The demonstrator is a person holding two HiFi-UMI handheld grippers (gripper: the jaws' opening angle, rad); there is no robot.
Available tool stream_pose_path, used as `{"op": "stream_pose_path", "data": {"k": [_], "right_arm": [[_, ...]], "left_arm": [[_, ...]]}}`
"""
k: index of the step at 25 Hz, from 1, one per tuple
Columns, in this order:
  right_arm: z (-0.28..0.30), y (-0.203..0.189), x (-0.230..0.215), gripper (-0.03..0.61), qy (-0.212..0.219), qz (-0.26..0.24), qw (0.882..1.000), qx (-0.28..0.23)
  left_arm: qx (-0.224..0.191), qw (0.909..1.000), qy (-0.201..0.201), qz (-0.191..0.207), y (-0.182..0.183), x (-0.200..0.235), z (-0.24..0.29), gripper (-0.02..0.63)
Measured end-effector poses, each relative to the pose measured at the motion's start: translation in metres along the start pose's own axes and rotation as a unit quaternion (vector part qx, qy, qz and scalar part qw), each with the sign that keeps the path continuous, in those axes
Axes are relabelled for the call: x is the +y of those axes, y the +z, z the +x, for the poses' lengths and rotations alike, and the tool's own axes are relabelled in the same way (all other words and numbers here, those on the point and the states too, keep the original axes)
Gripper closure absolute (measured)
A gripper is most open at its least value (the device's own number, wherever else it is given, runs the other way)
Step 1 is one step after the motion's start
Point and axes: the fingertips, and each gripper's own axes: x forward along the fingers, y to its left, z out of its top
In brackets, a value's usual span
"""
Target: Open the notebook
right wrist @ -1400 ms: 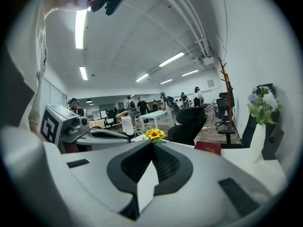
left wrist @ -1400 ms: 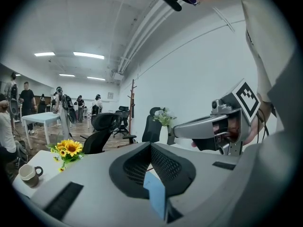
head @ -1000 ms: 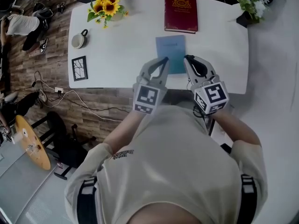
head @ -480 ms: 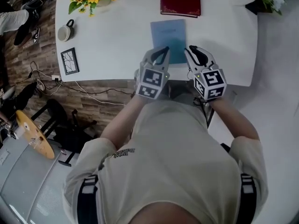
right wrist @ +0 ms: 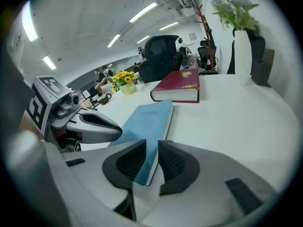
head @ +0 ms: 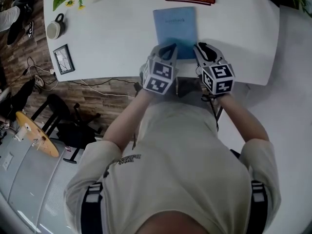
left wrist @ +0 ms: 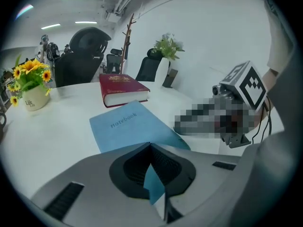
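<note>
thin blue paper notebook [head: 175, 26], closed, lies on the white table [head: 112, 38] at twelve o'clock. left gripper [head: 168, 49] is closed on nothing. right gripper [head: 201, 48], jaws just parted and gripping nothing, frames its five-o'clock corner, likely to lift the cover.

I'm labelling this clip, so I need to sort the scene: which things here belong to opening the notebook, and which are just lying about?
Belong to the job:
blue notebook
left gripper
right gripper

Just lying about:
red book
potted sunflowers
mug
picture frame
white vase of flowers
</note>
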Motion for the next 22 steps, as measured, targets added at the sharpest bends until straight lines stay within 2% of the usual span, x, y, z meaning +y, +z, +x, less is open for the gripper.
{"op": "stream_pose_path", "data": {"k": [7, 22], "right_arm": [[0.012, -0.019, -0.001, 0.497, 0.002, 0.027, 0.999, 0.022], [0.013, -0.018, 0.001, 0.488, 0.012, 0.047, 0.999, 0.021]], "left_arm": [[0.038, 0.9992, -0.005, -0.005, -0.024, 0.004, 0.011, 0.609], [0.029, 0.9995, 0.0, -0.014, -0.025, 0.005, 0.014, 0.609]]}}
